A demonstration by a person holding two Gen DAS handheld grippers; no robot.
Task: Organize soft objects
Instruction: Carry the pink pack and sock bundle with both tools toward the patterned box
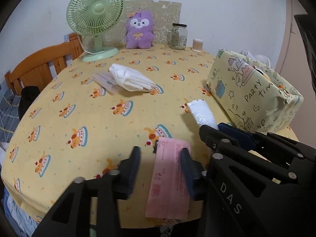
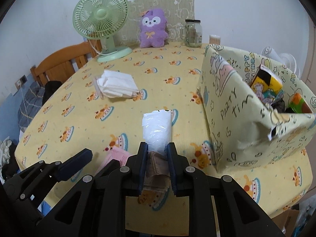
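Your right tongs pinch the white plastic-wrapped pack beside the party-print box; lift it over the rim, while your left tongs stand spread around the pink packet

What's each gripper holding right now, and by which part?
Right gripper clamps the white plastic-wrapped pack by its near end. Left gripper stands open around the pink packet, not gripping.

We see a plain white wall behind a table under a yellow cloth printed with cakes. An orange wooden headboard stands at the table's left edge, with grey checked bedding below it. A pinkish wall closes the right side.
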